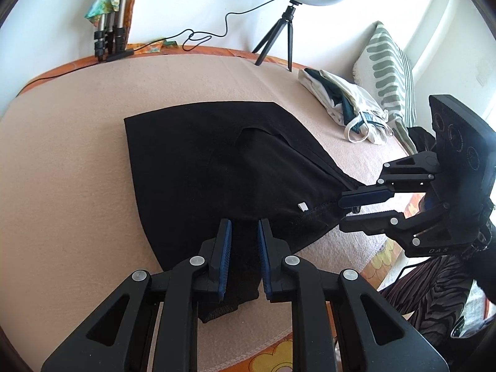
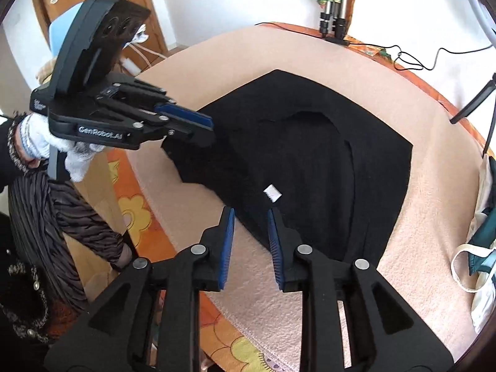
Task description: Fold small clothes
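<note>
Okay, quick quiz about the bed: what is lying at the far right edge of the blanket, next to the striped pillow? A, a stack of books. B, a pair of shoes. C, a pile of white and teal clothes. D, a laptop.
C: a crumpled pile of white and teal clothes lies on the beige blanket just in front of the striped pillow, well clear of the black garment being folded.

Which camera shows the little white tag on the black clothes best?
The right wrist view: the white tag sits big and clear on the black garment. The left wrist view shows it smaller, lower on the cloth.
</note>
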